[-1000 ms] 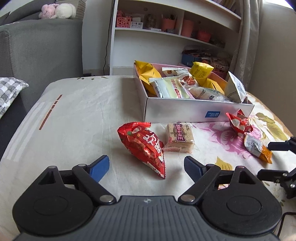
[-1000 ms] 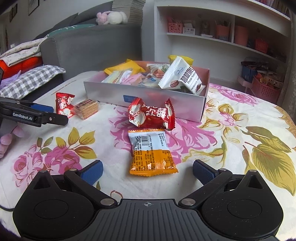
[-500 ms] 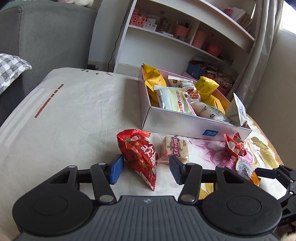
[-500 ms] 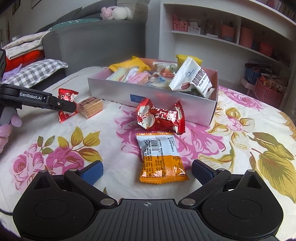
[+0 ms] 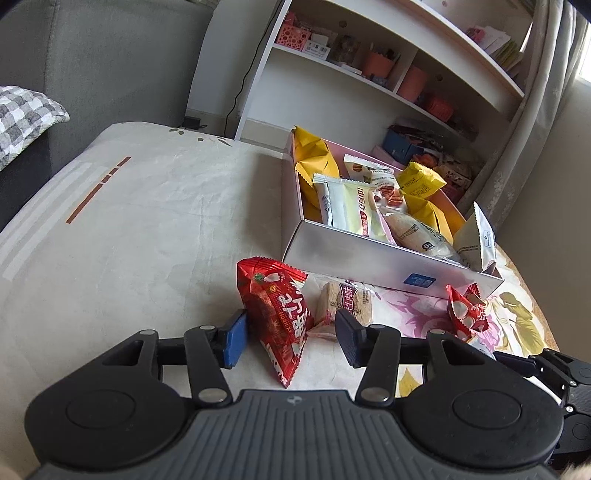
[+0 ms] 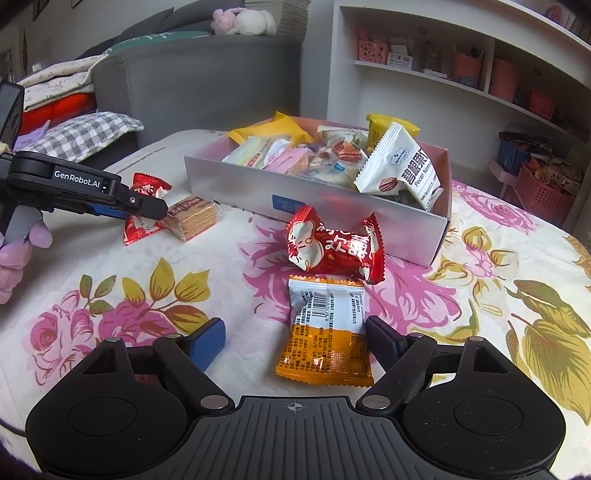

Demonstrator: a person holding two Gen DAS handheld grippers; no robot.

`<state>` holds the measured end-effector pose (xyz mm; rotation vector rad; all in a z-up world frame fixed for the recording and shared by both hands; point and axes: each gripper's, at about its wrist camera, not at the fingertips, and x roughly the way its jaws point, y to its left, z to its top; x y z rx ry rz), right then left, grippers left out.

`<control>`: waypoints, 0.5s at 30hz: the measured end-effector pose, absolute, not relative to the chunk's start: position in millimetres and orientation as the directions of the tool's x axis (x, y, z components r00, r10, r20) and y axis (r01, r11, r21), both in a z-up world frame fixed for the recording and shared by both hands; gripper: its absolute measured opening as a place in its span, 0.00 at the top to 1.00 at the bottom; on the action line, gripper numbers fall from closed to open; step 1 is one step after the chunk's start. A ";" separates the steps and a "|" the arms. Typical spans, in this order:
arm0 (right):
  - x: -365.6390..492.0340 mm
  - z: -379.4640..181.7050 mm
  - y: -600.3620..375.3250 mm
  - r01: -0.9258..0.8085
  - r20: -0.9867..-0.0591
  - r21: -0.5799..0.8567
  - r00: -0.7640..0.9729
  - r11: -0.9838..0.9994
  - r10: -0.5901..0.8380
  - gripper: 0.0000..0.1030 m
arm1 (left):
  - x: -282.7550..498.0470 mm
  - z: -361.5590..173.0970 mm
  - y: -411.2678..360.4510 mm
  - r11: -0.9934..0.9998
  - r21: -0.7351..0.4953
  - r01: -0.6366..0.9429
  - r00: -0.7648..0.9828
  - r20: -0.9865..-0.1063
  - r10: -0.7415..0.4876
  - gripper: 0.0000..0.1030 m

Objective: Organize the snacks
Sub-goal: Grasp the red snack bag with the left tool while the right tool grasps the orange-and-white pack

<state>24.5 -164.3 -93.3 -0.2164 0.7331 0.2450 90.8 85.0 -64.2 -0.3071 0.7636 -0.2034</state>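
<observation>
Tablecloth (image 6: 480,295) w/ pink roses and olive leaves covers the side of the table under our right gripper (image 6: 295,338); toward the far left edge the cloth goes plain beige w/ one broken rust stripe (image 5: 98,190). Silver box (image 5: 369,258), pink inside, sits near the middle of the table, packed w/ yellow, white and clear snack packs; a white pecan pack (image 6: 404,171) stands at its right end. Our left gripper (image 5: 291,334) is spread around a red snack bag (image 5: 275,310), left pad just beside the bag, right pad apart from it, close to a tan cracker pack (image 5: 347,299) lying next to it. Our right gripper is spread wide, an orange-and-white pack (image 6: 327,332) lying flat between its fingers, right pad about touching its edge. A red candy-style pack (image 6: 334,247) rests just past that, against the box's front wall. Round the table: grey sofa (image 6: 207,77) w/ checked cushion (image 6: 83,133) and plush toys (image 6: 243,22), white shelves (image 5: 369,74) w/ pink baskets and pots, curtain (image 5: 543,110) at right.
</observation>
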 end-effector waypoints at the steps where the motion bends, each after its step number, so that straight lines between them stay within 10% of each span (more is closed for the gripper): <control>1: 25.7 -93.1 -164.0 -0.290 -0.680 -0.109 0.719 0.951 0.141 0.22 | 91.4 -63.6 84.6 0.936 -0.347 0.066 0.706 -0.646 -0.289 0.54; 15: 24.8 -89.1 -152.4 -0.305 -0.671 -0.122 0.726 0.944 0.148 0.63 | 95.7 -55.5 88.1 0.939 -0.343 0.029 0.691 -0.672 -0.267 0.75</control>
